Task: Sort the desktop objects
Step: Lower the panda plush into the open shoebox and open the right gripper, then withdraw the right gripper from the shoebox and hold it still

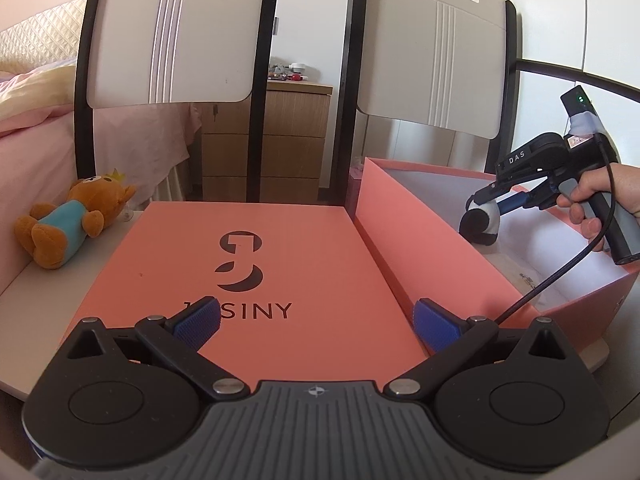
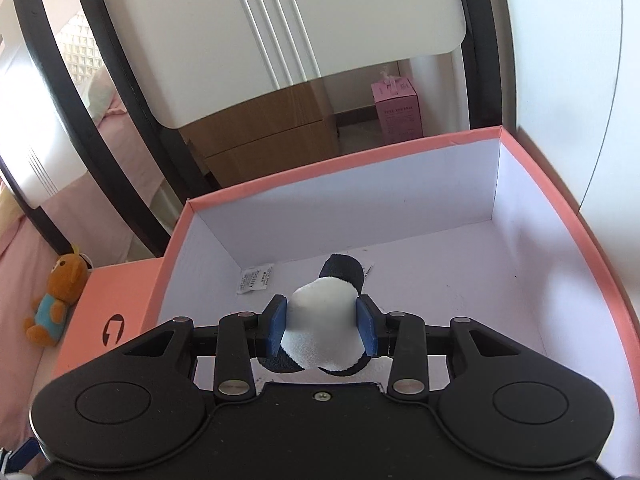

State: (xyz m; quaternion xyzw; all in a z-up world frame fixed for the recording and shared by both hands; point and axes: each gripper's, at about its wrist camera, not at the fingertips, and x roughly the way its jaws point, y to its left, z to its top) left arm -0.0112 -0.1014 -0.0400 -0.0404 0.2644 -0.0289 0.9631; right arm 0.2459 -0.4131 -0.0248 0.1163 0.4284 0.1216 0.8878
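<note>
I see the open pink box [image 2: 532,184] beneath and ahead of my right gripper [image 2: 325,326], its lid [image 1: 256,264] under my left gripper's [image 1: 316,320] wide-spread, empty fingers. My right pads clamp the black-and-white plush [image 2: 324,320] over the box floor.

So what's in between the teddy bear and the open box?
The pink lid lies flat between the bear and the box; the left wrist view shows it best.
</note>
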